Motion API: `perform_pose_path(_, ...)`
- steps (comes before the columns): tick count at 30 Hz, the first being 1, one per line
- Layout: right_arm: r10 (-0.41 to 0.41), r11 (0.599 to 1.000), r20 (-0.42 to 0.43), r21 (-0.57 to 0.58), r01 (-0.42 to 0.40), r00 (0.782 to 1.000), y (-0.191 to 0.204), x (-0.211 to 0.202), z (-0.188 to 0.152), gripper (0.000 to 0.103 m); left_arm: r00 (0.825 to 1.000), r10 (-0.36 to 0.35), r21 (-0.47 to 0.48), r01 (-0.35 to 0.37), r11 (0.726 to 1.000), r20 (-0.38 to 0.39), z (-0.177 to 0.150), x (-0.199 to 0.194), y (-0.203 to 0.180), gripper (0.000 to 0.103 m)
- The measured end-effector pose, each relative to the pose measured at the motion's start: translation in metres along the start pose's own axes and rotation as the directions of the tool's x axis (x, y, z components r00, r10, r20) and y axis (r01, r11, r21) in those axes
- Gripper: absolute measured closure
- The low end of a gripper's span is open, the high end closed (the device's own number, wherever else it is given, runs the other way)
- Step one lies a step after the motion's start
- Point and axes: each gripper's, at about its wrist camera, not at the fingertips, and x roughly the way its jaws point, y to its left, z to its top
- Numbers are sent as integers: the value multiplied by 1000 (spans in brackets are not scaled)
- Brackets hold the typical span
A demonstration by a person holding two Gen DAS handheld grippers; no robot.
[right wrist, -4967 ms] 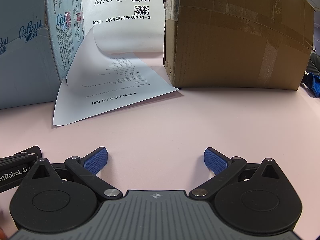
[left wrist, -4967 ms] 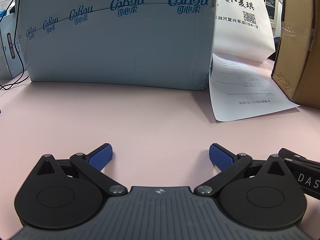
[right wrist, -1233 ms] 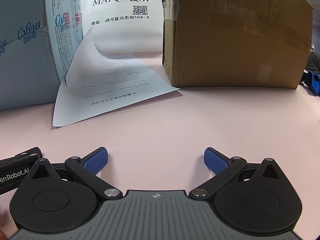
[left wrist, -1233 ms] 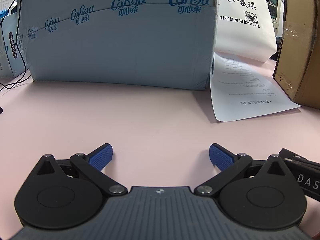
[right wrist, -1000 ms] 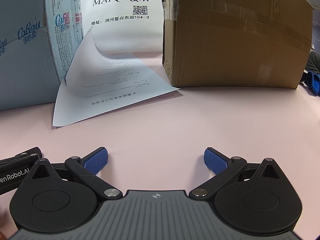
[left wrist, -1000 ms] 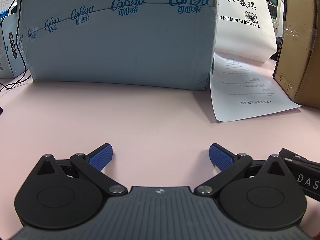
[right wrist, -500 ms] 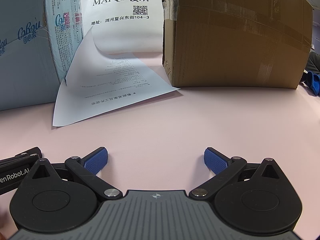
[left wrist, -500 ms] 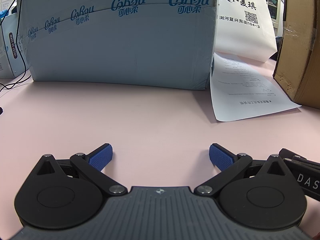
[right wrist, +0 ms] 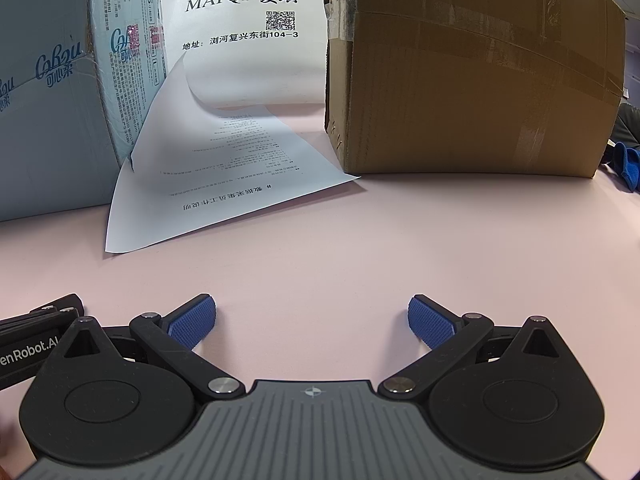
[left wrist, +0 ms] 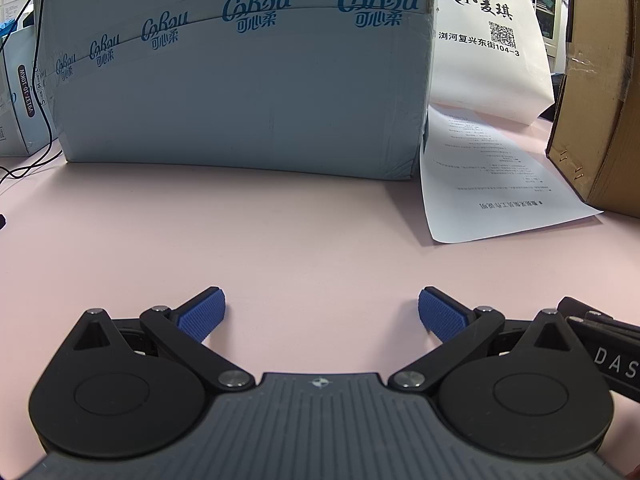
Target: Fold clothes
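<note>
Two claws lie side by side on a pink surface (left wrist: 280, 232), each with its blue pads spread wide and nothing between them: the left claw (left wrist: 322, 308) faces a pale blue box (left wrist: 240, 92), the right claw (right wrist: 312, 318) a brown carton (right wrist: 472, 80). A printed sheet (right wrist: 224, 184) leans from the surface up against the blue box, in the gap between box and carton, and a white bag (right wrist: 248, 40) with a QR code stands behind it. No garment shows in either view, so the clothes to be folded lie somewhere outside both cameras, and nothing can be said of their colour, fabric or lay; a scrap of blue (right wrist: 628, 168) at the far right edge, past the carton, is too small to identify. The folding appears not yet begun. The likely trouble from here is the crowded backdrop: clothes laid out on this strip could catch the loose sheet and drag it into a fold, or a sweeping claw could knock the box or carton. A black cable (left wrist: 24, 160) trailing at the left edge could also snag a sleeve pulled that way.
</note>
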Motion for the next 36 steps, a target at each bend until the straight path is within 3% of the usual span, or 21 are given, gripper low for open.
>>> perform_pose_path(36, -1, 1000, 0, -1, 1, 1000, -3, 0, 1, 0, 1000, -2, -2, 2, 1000, 1, 0, 0, 3, 0)
